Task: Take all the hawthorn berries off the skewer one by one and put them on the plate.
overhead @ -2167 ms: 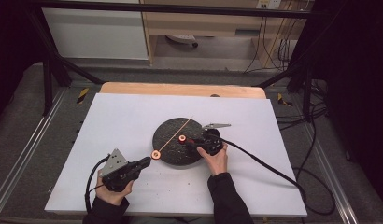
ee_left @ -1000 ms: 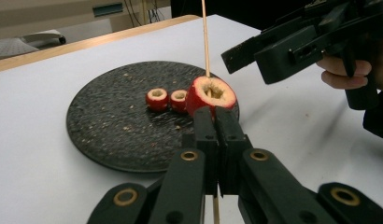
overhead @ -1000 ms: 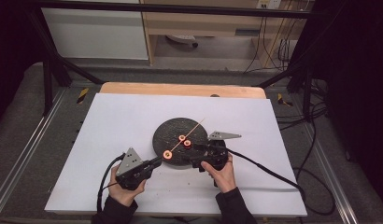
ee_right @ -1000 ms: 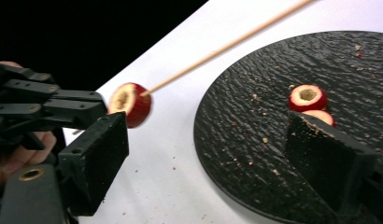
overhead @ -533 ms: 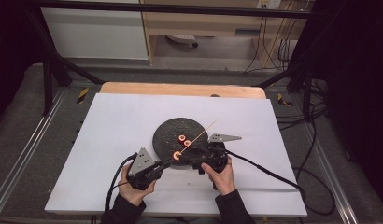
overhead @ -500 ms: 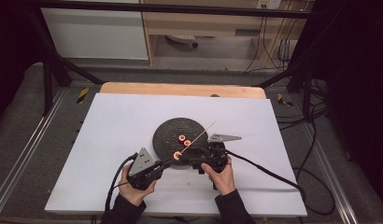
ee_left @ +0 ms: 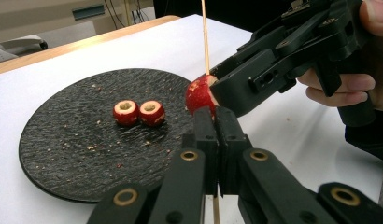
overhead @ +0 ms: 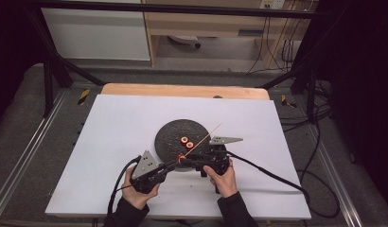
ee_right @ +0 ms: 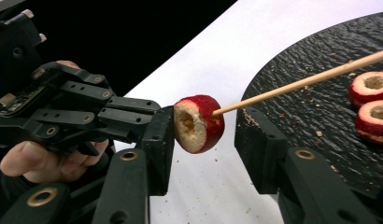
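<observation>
Skewer (ee_left: 204, 37) tip cut off at top edge; lower end behind left tongs (ee_left: 216, 122).

plate (ee_left: 63, 154): black, rough slate-like texture, pale crumb specks | fruit piece on skewer (ee_right: 199, 123): red skin, cream-tan cored flesh | skewer (ee_right: 301, 81): light tan wood | two fruit pieces on plate (ee_left: 138, 112): red with tan centres | table surface (overhead: 121, 118): white, far edge light wood | left gripper (ee_left: 216, 122), right gripper (ee_right: 203, 140): black, brass-coloured rivets

Crumb-strewn black slate plate (overhead: 171, 132) on white table (overhead: 116, 123), wooden board (overhead: 182, 91) behind.
</observation>
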Action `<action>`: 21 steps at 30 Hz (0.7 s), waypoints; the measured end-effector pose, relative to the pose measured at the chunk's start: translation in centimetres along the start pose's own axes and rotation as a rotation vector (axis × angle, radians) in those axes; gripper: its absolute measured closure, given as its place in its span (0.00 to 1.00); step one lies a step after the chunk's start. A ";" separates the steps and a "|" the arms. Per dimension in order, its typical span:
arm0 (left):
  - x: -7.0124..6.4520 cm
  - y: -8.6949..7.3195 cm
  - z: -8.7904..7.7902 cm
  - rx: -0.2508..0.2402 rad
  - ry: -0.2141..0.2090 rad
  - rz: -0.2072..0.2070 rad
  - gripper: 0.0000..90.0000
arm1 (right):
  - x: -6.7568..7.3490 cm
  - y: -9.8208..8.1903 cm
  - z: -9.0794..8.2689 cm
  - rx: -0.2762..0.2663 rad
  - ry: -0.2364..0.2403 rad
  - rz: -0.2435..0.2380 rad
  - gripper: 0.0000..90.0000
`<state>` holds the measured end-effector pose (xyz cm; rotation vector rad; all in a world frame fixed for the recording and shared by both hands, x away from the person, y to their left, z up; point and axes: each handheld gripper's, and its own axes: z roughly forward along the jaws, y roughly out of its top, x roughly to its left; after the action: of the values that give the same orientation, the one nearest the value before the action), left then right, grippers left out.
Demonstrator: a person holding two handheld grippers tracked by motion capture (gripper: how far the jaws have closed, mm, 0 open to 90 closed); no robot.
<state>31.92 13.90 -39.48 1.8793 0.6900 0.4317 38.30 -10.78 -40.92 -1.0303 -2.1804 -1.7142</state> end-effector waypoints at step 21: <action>0.3 -0.2 -1.0 -0.019 -0.006 -0.006 0.98 | 0.0 0.8 -0.8 -0.029 -0.002 -0.002 0.77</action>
<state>31.49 14.83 -39.23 1.8598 0.6849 0.4274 38.62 -11.46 -40.01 -1.0377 -2.1651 -1.7522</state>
